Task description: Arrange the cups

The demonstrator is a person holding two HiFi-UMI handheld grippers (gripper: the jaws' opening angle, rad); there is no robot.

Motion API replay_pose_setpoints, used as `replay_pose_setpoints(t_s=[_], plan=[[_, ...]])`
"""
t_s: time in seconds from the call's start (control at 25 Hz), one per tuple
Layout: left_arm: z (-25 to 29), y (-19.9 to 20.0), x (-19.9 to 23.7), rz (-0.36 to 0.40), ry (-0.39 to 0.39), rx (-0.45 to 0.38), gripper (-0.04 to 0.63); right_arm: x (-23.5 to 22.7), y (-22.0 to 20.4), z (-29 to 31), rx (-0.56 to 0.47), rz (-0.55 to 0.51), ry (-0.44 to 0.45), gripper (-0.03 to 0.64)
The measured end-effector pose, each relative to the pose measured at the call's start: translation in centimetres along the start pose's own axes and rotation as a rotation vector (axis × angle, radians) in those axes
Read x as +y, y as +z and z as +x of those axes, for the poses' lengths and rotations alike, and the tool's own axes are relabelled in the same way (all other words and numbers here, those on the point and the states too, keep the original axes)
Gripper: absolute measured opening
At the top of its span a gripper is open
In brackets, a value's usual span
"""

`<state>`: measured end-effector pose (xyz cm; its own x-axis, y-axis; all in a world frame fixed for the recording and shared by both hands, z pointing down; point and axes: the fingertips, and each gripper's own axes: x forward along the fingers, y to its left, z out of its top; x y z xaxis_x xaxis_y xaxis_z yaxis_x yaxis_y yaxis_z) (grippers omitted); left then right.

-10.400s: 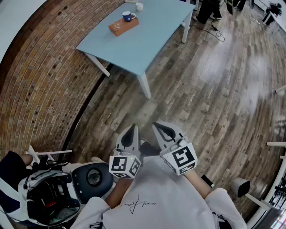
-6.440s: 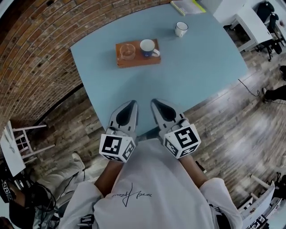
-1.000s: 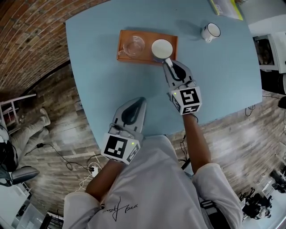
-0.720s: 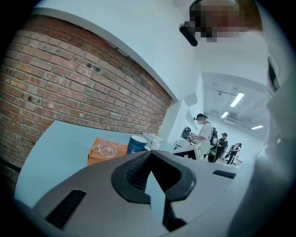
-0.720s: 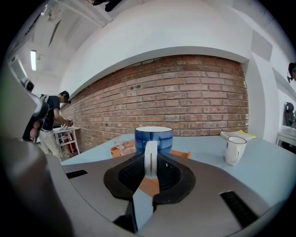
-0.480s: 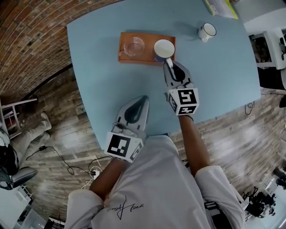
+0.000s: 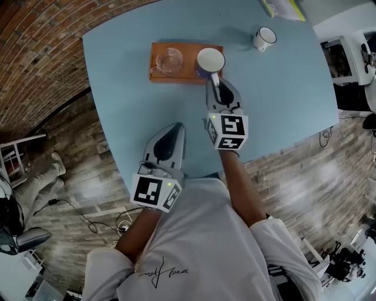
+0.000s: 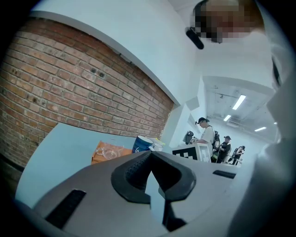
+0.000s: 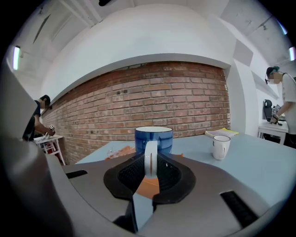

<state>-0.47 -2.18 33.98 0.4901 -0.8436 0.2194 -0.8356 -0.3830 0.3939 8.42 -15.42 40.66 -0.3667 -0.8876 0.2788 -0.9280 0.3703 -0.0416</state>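
A blue mug with a white inside stands on the right end of an orange tray, its handle toward me. A clear glass cup stands on the tray's left end. My right gripper reaches to the mug, and its jaws are shut on the white handle of the blue mug. A white mug stands apart at the far right. My left gripper hovers shut and empty over the table's near edge; its view shows the blue mug and glass cup ahead.
The light blue table carries a yellow-green book at its far right corner. A brick wall lies to the left of the table. People stand at white desks in the background. Chairs and cables sit on the wooden floor.
My right gripper stays at the blue mug's handle and has turned slightly. The left gripper has hardly moved. The mug remains on the tray.
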Motion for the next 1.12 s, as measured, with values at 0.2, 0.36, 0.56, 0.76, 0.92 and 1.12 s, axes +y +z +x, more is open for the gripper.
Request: replay_pose_setpoints(t_s=[0.2,0.36,0.56,0.76,0.92,1.12], plan=[[-0.1,0.0,0.0,0.004,-0.001,0.0,0.008,-0.1,0.1,0.2,-0.006,0.009,-0.08,0.06],[-0.1,0.0,0.0,0.006,0.004,0.001,0.008,0.0,-0.2,0.2,0.003,0.013,-0.106,0.06],[-0.1,0.2,0.7,0.007,0.02,-0.001,0.008,0.0,-0.7,0.5,0.004,0.014,-0.131,0.06],[-0.2,0.2,1.5,0.006,0.034,0.008,0.008,0.2,-1.0,1.1,-0.003,0.018,-0.149,0.06],[-0.2,0.0,1.9,0.004,0.041,0.019,0.008,0.2,-1.4,1.5,-0.013,0.021,-0.158,0.06],[0.0,-0.1,2.3,0.003,0.045,0.027,0.008,0.3,-1.7,1.8,-0.006,0.019,-0.177,0.06]])
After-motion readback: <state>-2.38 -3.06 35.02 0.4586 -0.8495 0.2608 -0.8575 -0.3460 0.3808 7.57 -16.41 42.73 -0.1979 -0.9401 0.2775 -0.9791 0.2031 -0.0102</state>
